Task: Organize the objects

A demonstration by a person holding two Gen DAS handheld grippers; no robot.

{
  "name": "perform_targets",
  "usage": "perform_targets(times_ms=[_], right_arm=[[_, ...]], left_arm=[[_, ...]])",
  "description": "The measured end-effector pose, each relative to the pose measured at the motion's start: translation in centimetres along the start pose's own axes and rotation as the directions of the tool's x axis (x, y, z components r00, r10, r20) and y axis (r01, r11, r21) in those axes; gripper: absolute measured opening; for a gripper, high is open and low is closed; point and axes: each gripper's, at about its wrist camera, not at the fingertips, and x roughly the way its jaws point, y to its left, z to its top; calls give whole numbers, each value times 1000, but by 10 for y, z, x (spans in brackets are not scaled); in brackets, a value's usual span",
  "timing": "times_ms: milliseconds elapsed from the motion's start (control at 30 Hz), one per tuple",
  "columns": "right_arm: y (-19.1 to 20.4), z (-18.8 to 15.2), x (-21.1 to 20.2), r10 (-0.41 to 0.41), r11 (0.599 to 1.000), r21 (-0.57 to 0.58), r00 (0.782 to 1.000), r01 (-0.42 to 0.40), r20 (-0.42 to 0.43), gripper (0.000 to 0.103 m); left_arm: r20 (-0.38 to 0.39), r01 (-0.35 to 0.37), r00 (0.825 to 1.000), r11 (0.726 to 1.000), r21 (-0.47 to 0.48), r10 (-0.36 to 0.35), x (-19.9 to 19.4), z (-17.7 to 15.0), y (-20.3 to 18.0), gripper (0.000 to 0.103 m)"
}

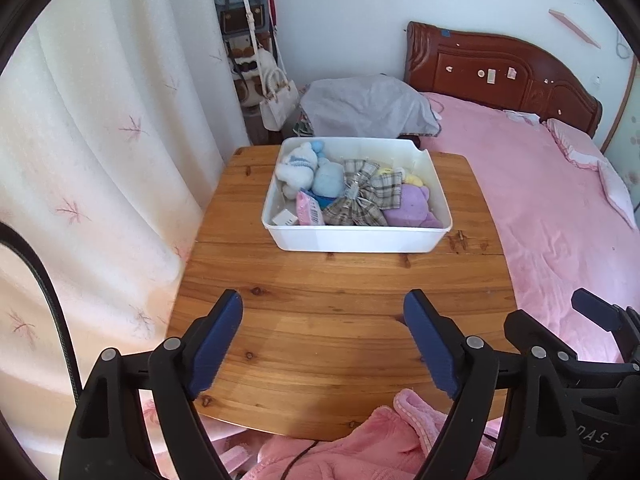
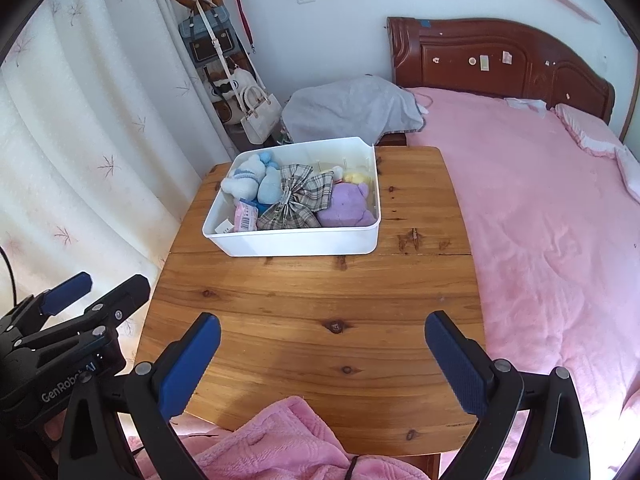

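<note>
Both wrist views face the table (image 1: 320,320) from its near edge — side by side.

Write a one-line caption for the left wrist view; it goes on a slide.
Open left gripper above a wooden table, facing a white bin of plush toys and a plaid bow.

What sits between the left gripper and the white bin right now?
Nothing: only bare wooden table separates the open left gripper from the white bin, clearest in the left wrist view.
</note>
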Motion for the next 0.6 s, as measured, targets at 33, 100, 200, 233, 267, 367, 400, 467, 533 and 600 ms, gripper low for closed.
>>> perform_targets(times_ms=[33,100,200,233,267,367,400,467,533,600], right_arm=[[0,0,0,0,1000,1,1000,0,1,102],[-2,1,-1,-6,1000,6,1000,6,5,102],[0,0,-1,-8,1000,2,1000,8,10,103],[0,0,-1,-9,1000,-2,1000,9,11,102],[1,0,-1,-10,1000,-7,1000,11,12,103],[6,-2,-2,-11,1000,-26,1000,11,12,103],[7,-3,-3,-11,1000,-29,1000,11,12,103],[9,-4,-3,-14,999,-30,1000,15,15,103],[9,-4,-4,-16,999,-29,1000,17,19,103],[10,-5,-4,-15,999,-31,1000,15,16,103]], left_arm=[[7,-7,1000,1000,-1,7,-2,0,1,87],[11,-9,1000,1000,-11,9,-4,-1,3,90],[22,-32,999,999,-27,32,-7,-3,7,93],[25,-38,999,999,-31,39,-8,-4,8,95],[27,-47,998,998,-36,48,-9,-5,9,96],[28,-61,998,997,-44,62,-10,-7,11,97],[26,-67,997,997,-45,68,-9,-9,11,97],[22,-71,997,997,-44,72,-10,-10,12,97],[21,-82,996,996,-39,83,-10,-12,13,97],[23,-88,996,995,-38,89,-11,-13,13,97]])
